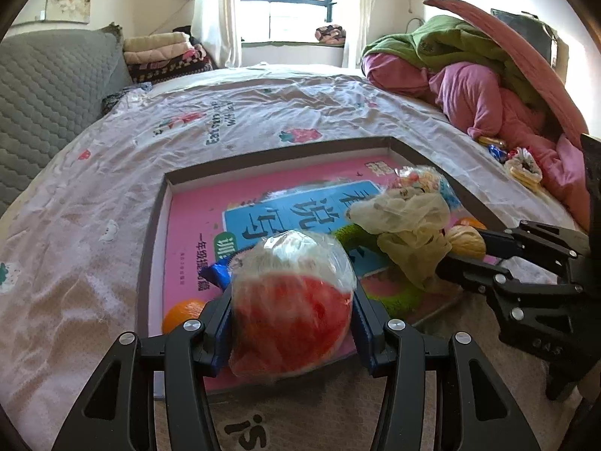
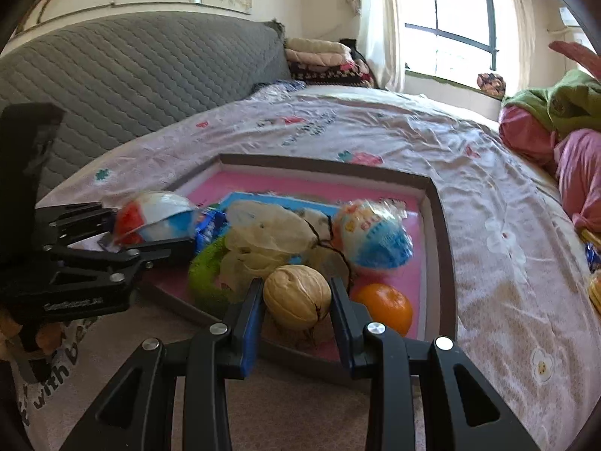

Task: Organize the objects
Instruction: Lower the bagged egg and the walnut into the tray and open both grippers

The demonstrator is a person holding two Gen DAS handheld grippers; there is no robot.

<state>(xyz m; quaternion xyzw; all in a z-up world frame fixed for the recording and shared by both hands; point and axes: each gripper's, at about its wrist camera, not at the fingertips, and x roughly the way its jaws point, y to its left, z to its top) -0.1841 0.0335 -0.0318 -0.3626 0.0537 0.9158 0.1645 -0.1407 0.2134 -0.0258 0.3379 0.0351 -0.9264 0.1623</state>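
My left gripper [image 1: 291,321] is shut on a plastic-wrapped red, white and blue ball [image 1: 291,300], held over the near end of a shallow grey box [image 1: 150,233] lined with a pink book. My right gripper [image 2: 296,297] is shut on a walnut [image 2: 296,297] over the box's near edge [image 2: 300,357]. In the right wrist view the left gripper [image 2: 124,240] and its ball [image 2: 154,216] show at left. In the left wrist view the right gripper [image 1: 465,251] and walnut [image 1: 465,242] show at right. The box holds an orange [image 2: 387,306], a wrapped egg toy [image 2: 372,236], crumpled yellowish bags [image 2: 270,236] and a green ring [image 2: 204,282].
The box lies on a bed with a printed sheet [image 1: 263,112]. A grey quilted headboard [image 2: 131,75] is at left. Pink and green bedding [image 1: 469,75] is piled at right, with snack packets [image 1: 522,165] beside it. Another orange [image 1: 184,314] lies in the box's near left corner.
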